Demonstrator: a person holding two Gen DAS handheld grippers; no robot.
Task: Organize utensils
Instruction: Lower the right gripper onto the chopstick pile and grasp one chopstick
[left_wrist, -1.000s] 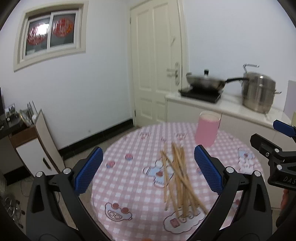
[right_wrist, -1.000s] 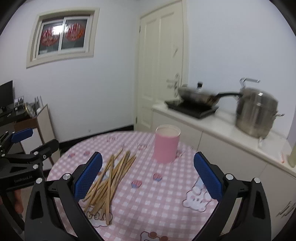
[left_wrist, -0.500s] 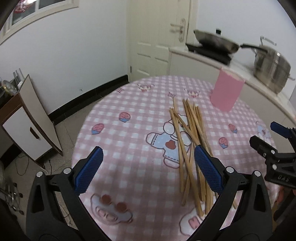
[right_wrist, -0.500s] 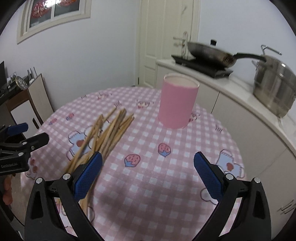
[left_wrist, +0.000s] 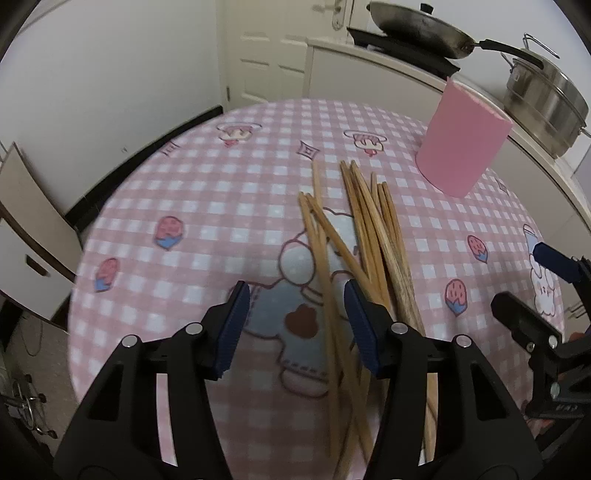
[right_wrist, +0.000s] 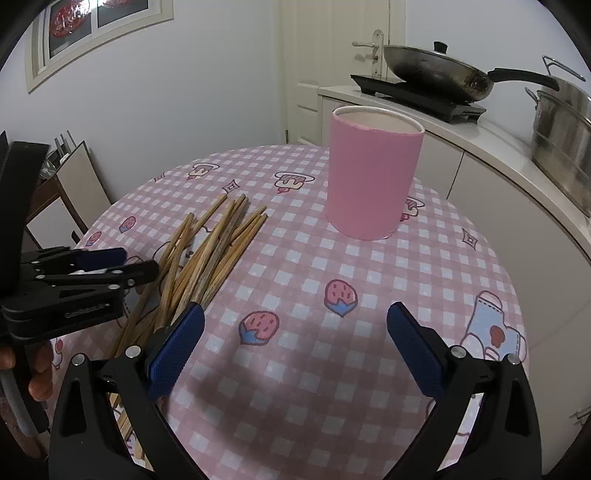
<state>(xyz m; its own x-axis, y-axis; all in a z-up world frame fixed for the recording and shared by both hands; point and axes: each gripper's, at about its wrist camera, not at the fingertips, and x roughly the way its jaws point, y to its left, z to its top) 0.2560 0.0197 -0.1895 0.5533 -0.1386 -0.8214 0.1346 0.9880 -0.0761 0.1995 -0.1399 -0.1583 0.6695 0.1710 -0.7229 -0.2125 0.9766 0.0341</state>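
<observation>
The chopsticks (left_wrist: 364, 236) lie in a loose, crossed heap on the bench (left_wrist: 207, 206), on its pink checked cloth, their far tips pointing toward the pink cup (right_wrist: 373, 181) that stands upright well apart from them. They look like plain wood or bamboo: light, stiff, thin and round enough to roll, so a pinch on one or two probably skids the rest sideways (the cloth may help a little). Taking them across the middle of the bundle, where several lie nearly parallel, seems the safer hold; at the near end they fan out and cross.

The left gripper (left_wrist: 295, 321) hangs low over the heap with its fingers closing; a couple of sticks run up between the pads, though I see no pad pressing on them yet. The right gripper (right_wrist: 295, 339) hovers over bare cloth beside the heap, its fingers spread wide with nothing between them. The cup, tall and open-mouthed, looks light enough to tip if sticks are dropped in carelessly.
</observation>
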